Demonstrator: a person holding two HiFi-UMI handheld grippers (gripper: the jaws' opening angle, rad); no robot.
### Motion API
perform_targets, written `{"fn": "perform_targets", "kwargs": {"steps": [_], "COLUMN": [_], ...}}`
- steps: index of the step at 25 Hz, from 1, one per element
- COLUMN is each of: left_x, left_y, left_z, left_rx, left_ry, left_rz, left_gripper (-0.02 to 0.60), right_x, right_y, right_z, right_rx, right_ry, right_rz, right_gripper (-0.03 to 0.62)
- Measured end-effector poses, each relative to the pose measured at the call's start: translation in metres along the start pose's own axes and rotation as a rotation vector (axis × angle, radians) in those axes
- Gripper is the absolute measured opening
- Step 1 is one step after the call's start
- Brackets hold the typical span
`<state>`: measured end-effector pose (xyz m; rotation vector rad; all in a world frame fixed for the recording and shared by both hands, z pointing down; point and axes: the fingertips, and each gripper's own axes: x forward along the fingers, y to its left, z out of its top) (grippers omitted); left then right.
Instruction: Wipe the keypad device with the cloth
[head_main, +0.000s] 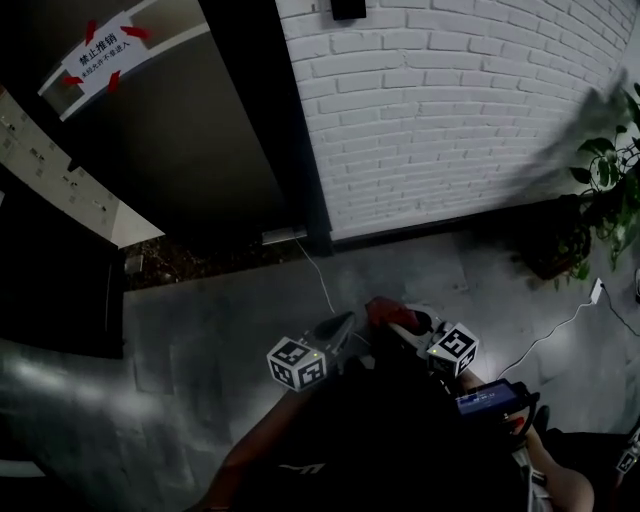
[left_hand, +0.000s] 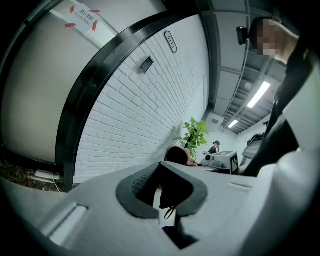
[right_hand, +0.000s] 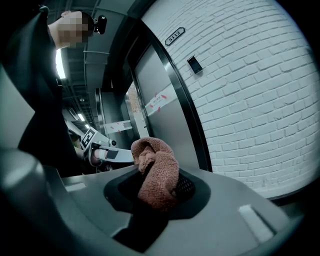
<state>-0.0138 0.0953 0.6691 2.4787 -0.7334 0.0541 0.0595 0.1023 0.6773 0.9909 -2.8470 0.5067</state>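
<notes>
**Position.** The right gripper (right_hand: 157, 186) is clamped on the cloth (right_hand: 157, 167), a brown terry wad that stands up out of the jaws in a loose fold. The left gripper (left_hand: 162, 189) has its jaws drawn together to a thin slit, and I can make out nothing held in them. Both grippers are held low and near each other over the floor (head_main: 200, 330). The keypad device (right_hand: 195, 64) is mounted high on the white brick wall (right_hand: 260, 100), just beside the door frame and well apart from the cloth. Wiping is judged not yet begun.

**Risks noted.**
1. The cloth is bunched, not spread. Pressed against the device, it is likely to roll aside, so the hard jaw tips could meet the device's face.
2. Only part of the wad sits between the jaws. Sideways rubbing could drag it free and drop it.
3. Firm pressure may push keys and trigger the device.
4. The reach is upward while the head view points down. A misjudged approach would strike the brick instead.
5. A white cable (head_main: 322, 280) crosses the floor near the door and is a trip hazard when stepping in.
</notes>
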Motion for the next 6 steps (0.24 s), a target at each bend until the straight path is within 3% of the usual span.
{"fn": "perform_targets", "kwargs": {"steps": [6], "left_x": [0.009], "left_y": [0.029], "left_z": [0.059], "left_rx": [0.101], "left_ry": [-0.1], "left_rz": [0.037], "left_gripper": [0.005], "right_x": [0.045], "right_y": [-0.022], "right_z": [0.05], "right_rx": [-0.124], "right_ry": [-0.039], "right_rz": [0.076], "right_gripper": [0.106]}}
